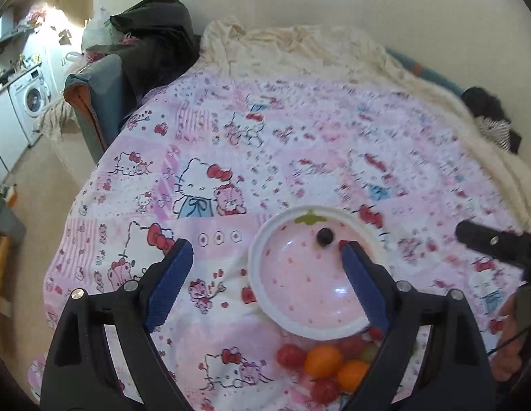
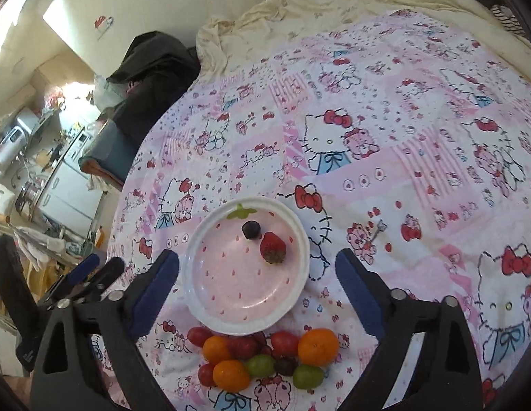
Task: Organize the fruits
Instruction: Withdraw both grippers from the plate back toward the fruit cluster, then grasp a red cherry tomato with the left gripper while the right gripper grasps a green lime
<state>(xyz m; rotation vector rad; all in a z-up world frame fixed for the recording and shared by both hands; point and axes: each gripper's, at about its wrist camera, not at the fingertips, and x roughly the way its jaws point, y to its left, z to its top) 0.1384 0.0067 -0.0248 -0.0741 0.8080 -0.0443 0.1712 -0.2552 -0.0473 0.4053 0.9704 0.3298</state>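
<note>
- Pink cartoon-cat bedspread (image 2: 385,130) covers the bed where I work, with a rumpled cream blanket (image 2: 334,3) toward the wall and a washing machine (image 1: 32,97) far off to my left.
- My left gripper (image 1: 265,257) is spread wide with nothing between its blue pads; its right finger reaches over the rim of the strawberry-print plate (image 1: 265,294).
- My right gripper (image 2: 256,267) also stands wide open and empty, straddling the plate from the near side.
- On the plate lie a dark grape (image 2: 251,229) and a strawberry (image 2: 273,247), just beside each other.
- Just in front of the plate, on the bedspread, sits the fruit pile (image 2: 262,352): orange, red and green pieces touching one another.
</note>
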